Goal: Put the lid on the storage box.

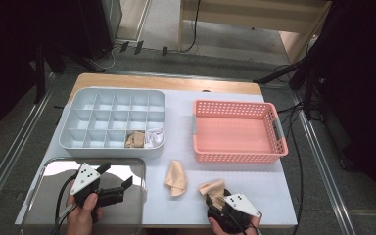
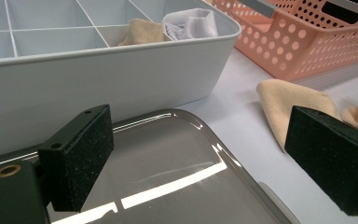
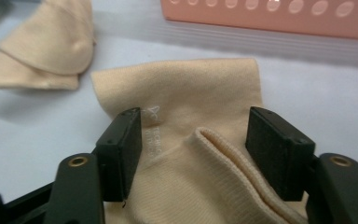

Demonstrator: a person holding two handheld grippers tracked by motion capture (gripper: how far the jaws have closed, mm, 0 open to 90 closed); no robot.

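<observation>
Right now the job looks like sorting little socks into the boxes of a tray, and the step in hand is picking up the next one. Nearest to the person, at the right, the right gripper point(image 1: 214, 199) is over a tan sock point(image 3: 186, 121) that lies flat on the white table point(image 1: 274, 196). Its two black jaws stand apart, one on each side of the sock's ribbed top, and they are not pinching it. They may brush the cloth, but it is hard to tell. I think the next move is to squeeze the jaws together on the ribbed edge, and then lift the sock up without dragging it. At the near left, the left gripper point(image 1: 111, 178) hangs over a shiny clear lid point(image 1: 54, 205). Its jaws are wide apart and nothing is between them. It looks like it is just waiting. A bit farther off, between the two grippers, a second tan sock point(image 1: 176, 177) lies folded on the table, so there is more to do. Farther still, at the left, is the grey tray point(image 1: 73, 110) with many small boxes. One box on its near row has a tan sock point(image 1: 135, 139) in it, and the box to its right has a white sock point(image 1: 154, 138). Far right sits the pink basket point(image 1: 274, 147).
</observation>
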